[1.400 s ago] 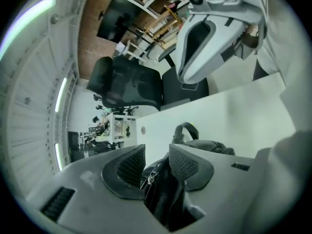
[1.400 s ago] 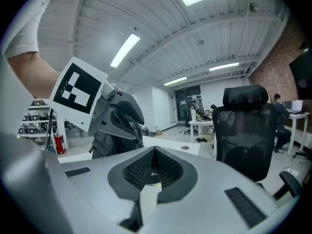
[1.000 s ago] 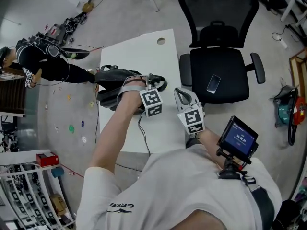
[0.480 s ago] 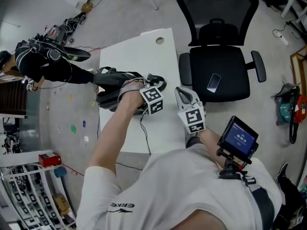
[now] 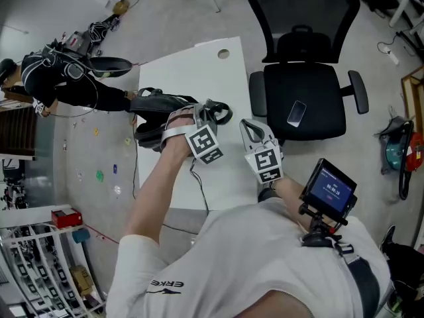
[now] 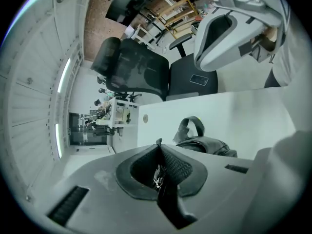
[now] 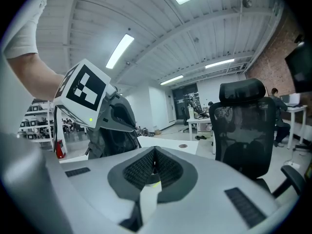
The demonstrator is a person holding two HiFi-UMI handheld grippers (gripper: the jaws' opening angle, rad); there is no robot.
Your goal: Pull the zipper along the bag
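A black bag (image 5: pixel 154 104) lies at the left edge of the white table (image 5: pixel 199 71), its handle loop (image 5: pixel 224 114) toward the middle. My left gripper (image 5: pixel 209 111) is at the bag's near end. In the left gripper view its jaws (image 6: pixel 159 145) have just been closing and now pinch a small metal zipper pull (image 6: pixel 157 175), with the bag (image 6: pixel 207 145) lying just beyond. My right gripper (image 5: pixel 247 127) rests shut on the table to the right of the bag, with nothing held (image 7: pixel 155 152). From there I see the left gripper's marker cube (image 7: pixel 85 89).
A black office chair (image 5: pixel 305 88) with a phone (image 5: pixel 296 113) on its seat stands right of the table. A person in dark clothes (image 5: pixel 63 78) is on the floor at the left. A screen device (image 5: pixel 329 191) hangs at my chest. Shelving (image 5: pixel 40 257) stands lower left.
My left gripper has rolled and lifted a little at the bag's end; its marker cube now sits tilted. The right gripper has not moved.
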